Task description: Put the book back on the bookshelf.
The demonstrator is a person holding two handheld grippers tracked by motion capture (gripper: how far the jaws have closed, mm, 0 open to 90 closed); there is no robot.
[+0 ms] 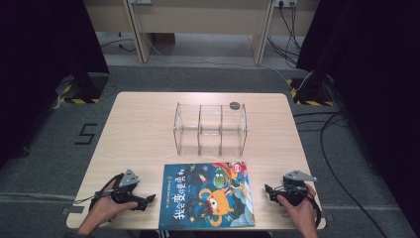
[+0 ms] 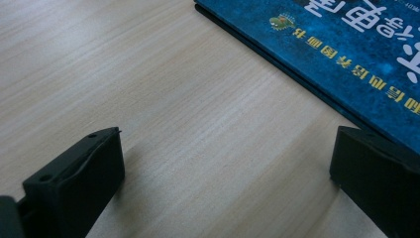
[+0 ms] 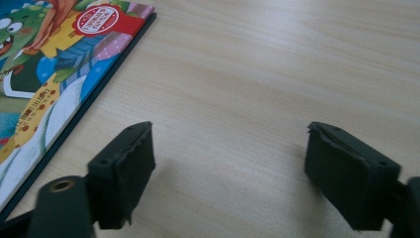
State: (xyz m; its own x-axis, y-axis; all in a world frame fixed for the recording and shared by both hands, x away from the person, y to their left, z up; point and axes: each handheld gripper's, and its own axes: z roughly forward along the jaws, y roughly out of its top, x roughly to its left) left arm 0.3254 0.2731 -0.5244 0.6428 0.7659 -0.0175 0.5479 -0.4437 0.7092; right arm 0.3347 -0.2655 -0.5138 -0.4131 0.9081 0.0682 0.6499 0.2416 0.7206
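Observation:
A blue picture book [image 1: 207, 194] with cartoon monsters on its cover lies flat at the table's front middle. Behind it stands a clear plastic organizer [image 1: 210, 129] with three compartments. My left gripper [image 1: 147, 201] rests on the table just left of the book, jaws wide open with bare wood between them; the book's edge [image 2: 346, 54] runs past its right jaw. To the right of the book my right gripper [image 1: 268, 190] sits low over the table, open and holding nothing; the book's corner [image 3: 59, 74] lies off to its left.
A small dark round disc [image 1: 234, 105] sits on the table [image 1: 143, 129] behind the organizer's right end. Bare wood stretches on both sides of the organizer. Cables [image 1: 341, 148] run over the grey floor to the right, and dark curtains hang on both sides.

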